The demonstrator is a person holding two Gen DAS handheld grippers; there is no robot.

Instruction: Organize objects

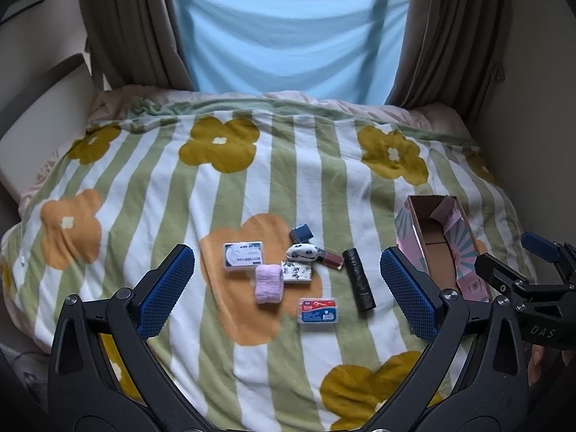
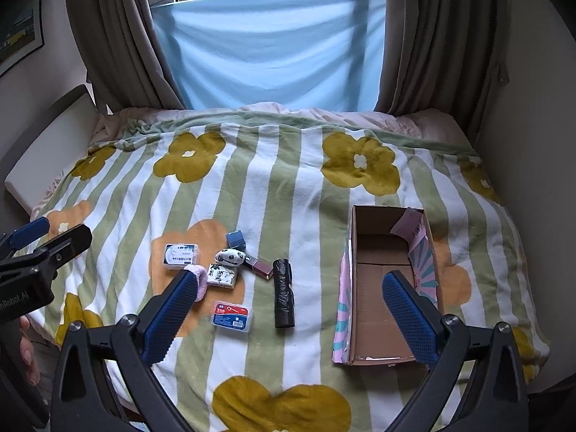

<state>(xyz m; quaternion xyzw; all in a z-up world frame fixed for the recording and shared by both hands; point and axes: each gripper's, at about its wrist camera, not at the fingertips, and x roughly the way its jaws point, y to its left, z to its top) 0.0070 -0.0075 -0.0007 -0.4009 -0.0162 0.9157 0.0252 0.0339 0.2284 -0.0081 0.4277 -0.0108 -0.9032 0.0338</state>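
Small items lie together on the flowered blanket (image 1: 151,194): a white plastic case (image 1: 243,255), a pink rolled cloth (image 1: 268,283), a patterned tissue pack (image 1: 297,273), a cow-print pouch (image 1: 301,252), a blue box (image 1: 301,233), a dark red tube (image 1: 332,259), a black roll (image 1: 358,279) and a red-blue case (image 1: 318,310). An open, empty cardboard box (image 2: 388,280) lies to their right. My left gripper (image 1: 288,291) is open above the near side of the items. My right gripper (image 2: 288,309) is open, hovering between the items and the box.
The bed fills the view, with brown curtains (image 2: 424,36) and a light blue sheet (image 2: 266,46) over the window behind it. A headboard panel (image 2: 46,144) stands at the left. The walls close in on both sides.
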